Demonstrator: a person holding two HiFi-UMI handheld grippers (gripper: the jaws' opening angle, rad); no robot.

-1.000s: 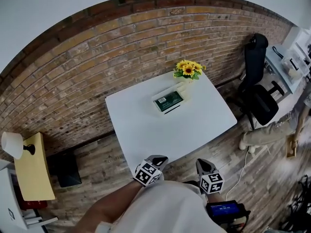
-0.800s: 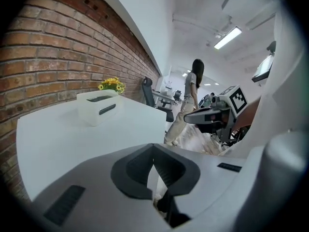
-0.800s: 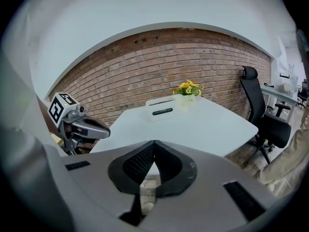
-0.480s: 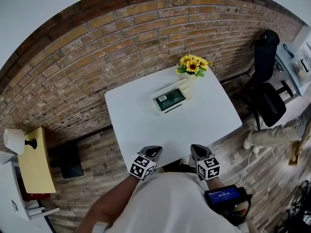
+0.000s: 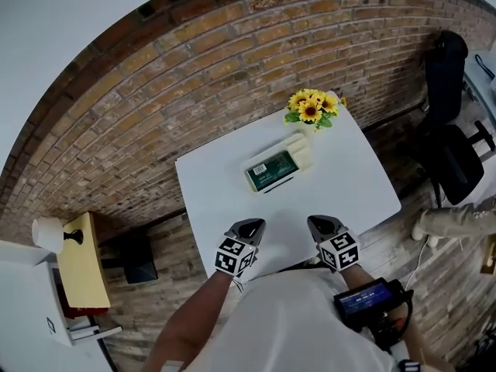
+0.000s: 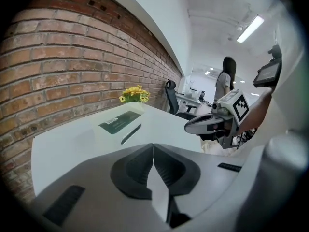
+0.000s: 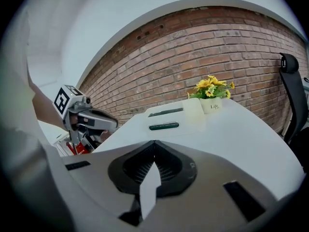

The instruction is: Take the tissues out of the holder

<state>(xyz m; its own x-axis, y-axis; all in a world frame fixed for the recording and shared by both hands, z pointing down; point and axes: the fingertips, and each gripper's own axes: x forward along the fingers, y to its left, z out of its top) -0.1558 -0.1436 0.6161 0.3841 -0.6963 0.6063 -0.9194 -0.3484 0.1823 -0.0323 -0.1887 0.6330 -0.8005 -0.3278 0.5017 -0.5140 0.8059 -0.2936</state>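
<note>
**Two shut tools at the near edge, tissues far across the desk**

The person stands at the near edge of the white desk and holds both tools out in front, side by side. The left tool and the right tool are low over the near edge, a little apart from each other. Both point away from the person, across the desk. The bare left arm reaches forward from the body to the left tool. The right arm is mostly hidden by the person's white top.

The left tool's jaws are pressed together, with nothing between them. The right tool's jaws are pressed together too, and they hold nothing.

The tissue holder lies flat on the far part of the desk, well apart from both tools. It is a pale cream box, turned a bit crooked to the desk's edges. On top of it is the dark green pack of tissues, with a small white label. Just beside the holder's right end stands a little white pot of yellow flowers, at the far corner. A red brick wall runs behind the desk.
</note>
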